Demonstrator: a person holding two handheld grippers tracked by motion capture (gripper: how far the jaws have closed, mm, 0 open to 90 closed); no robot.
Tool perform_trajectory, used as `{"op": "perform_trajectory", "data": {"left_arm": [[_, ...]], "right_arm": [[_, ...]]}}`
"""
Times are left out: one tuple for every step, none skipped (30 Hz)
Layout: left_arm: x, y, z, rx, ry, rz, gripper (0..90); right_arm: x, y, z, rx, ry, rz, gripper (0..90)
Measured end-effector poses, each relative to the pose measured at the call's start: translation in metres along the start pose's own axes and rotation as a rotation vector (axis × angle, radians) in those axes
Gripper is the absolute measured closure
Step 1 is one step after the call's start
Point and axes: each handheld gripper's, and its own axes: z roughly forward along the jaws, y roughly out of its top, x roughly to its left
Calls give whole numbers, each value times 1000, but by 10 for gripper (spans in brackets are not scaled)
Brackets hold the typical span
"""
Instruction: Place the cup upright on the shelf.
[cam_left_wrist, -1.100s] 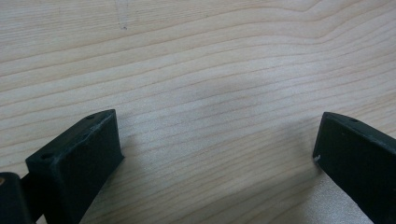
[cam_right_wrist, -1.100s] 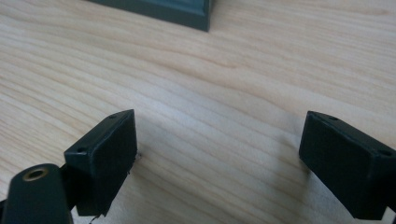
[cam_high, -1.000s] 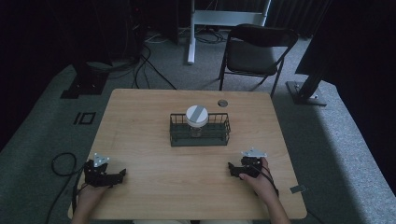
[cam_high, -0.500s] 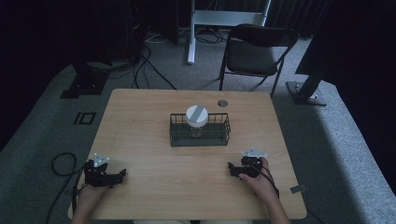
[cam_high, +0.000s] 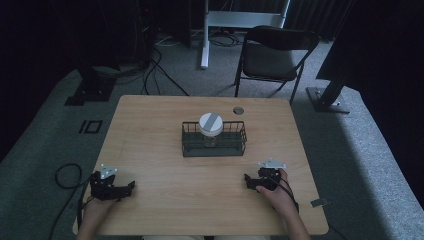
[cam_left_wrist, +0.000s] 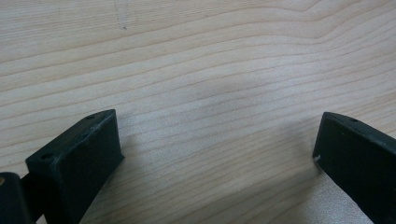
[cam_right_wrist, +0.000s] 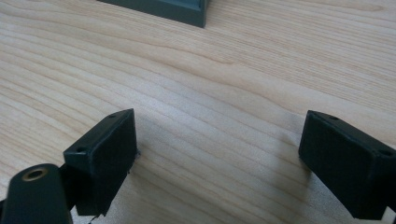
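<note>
- The wooden table (cam_high: 165, 135) fills the middle of the high view, pale with a clear grain, standing on grey carpet (cam_high: 360, 150) in a dark room
- A black folding chair (cam_high: 272, 55) stands on the carpet beyond the table's far edge, towards the right, well apart from everything on the tabletop
- A dark wire basket (cam_high: 214, 145) sits on the table just past its middle, long side facing the person; one dark corner of the basket (cam_right_wrist: 161, 9) shows at the top of the right gripper view
- A clear jar with a white round lid (cam_high: 210, 123) crossed by a grey band stands upright inside the basket, near its middle, the lid rising above the basket's rim
- The left gripper (cam_high: 112, 189) rests near the table's near left corner, held by the person's left hand (cam_high: 95, 212), with a grey three-cornered plate on top; in the left gripper view its two black jaws stand wide apart, with bare wood between them and nothing held (cam_left_wrist: 217, 154)
- The right gripper (cam_high: 259, 181) rests near the near right edge, held by the person's right hand (cam_high: 277, 195); in the right gripper view its jaws are likewise spread wide over bare tabletop, gripping nothing (cam_right_wrist: 219, 158)
- A small dark round grommet (cam_high: 238, 110) sits in the tabletop near the far edge, just behind the basket's right end
- Both grippers are well apart from the basket and from each other
</note>
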Motion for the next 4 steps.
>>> {"op": "perform_trajectory", "data": {"left_arm": [[0,0,0,0,0,0,12],[0,0,0,0,0,0,12],[0,0,0,0,0,0,12],[0,0,0,0,0,0,12]], "right_arm": [[0,0,0,0,0,0,110],[0,0,0,0,0,0,110],[0,0,0,0,0,1,110],[0,0,0,0,0,1,110]]}}
